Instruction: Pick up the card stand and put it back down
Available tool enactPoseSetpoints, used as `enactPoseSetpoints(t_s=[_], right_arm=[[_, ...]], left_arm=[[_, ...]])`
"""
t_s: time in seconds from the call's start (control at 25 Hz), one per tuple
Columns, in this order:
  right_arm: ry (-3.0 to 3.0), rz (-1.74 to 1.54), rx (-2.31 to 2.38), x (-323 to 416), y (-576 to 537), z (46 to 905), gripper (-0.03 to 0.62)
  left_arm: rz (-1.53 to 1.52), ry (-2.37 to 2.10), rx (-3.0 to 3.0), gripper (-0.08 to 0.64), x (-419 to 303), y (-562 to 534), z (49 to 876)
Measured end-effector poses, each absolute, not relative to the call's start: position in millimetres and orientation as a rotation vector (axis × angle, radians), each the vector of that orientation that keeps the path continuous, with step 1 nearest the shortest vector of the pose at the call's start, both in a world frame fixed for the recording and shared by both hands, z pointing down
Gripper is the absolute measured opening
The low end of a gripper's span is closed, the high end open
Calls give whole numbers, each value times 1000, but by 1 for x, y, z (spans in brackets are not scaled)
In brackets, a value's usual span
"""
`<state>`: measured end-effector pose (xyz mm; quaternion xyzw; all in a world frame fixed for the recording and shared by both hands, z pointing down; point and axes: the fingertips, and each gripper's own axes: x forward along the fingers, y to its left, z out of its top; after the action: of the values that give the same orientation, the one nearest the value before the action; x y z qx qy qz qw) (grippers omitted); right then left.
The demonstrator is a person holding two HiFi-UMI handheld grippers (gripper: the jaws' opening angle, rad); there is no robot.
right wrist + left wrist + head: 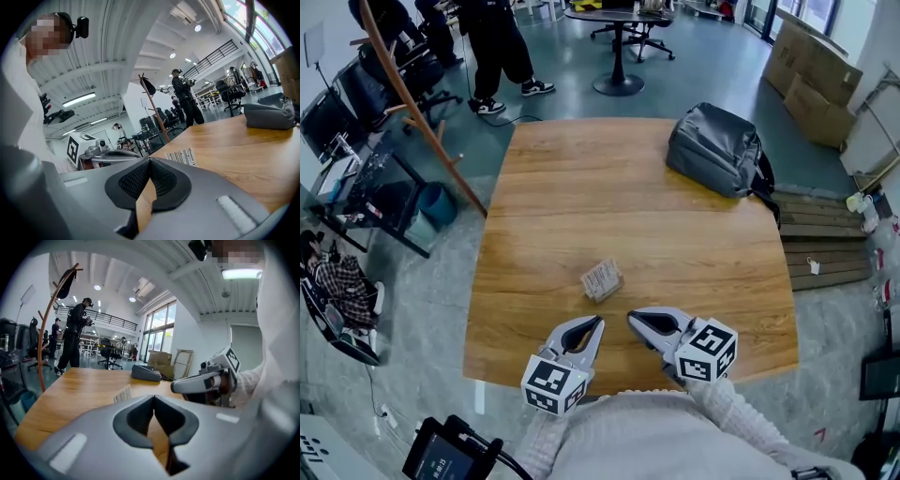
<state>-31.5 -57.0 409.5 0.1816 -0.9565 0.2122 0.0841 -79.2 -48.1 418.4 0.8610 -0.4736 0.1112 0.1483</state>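
Card stand [601, 279] sits untouched on the table [581, 187], just beyond the left claw [592, 328] and right claw [637, 321], each pressed together on nothing. It looks light, stiff, easily tipped; pinch its 2 flat faces, gently, near mid-height.

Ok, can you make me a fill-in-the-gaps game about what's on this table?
1. The card stand stands on a table made of ____.
2. The grey bag at the table's far right corner is a ____.
3. The left gripper and the right gripper hold nothing, and both have their jaws ____.

Missing words: wood; backpack; shut.
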Motion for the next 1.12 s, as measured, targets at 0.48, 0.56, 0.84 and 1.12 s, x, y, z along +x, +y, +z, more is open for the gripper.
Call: enactPoseSetpoints(t_s=[0.48, 0.56, 0.84, 1.12], right_arm=[[-2797, 591, 527, -44, -43, 417, -5], [-2789, 586, 519, -45, -41, 419, -5], [-2790, 572, 499, -46, -40, 420, -5], [-2766, 564, 493, -47, -38, 428, -5]], left_arm=[[322, -1309, 2393, 8, -77, -42, 429], [335, -1306, 2390, 8, -77, -42, 431], [409, -1276, 2416, 9, -69, -39, 437], [351, -1253, 2416, 9, -68, -40, 437]])
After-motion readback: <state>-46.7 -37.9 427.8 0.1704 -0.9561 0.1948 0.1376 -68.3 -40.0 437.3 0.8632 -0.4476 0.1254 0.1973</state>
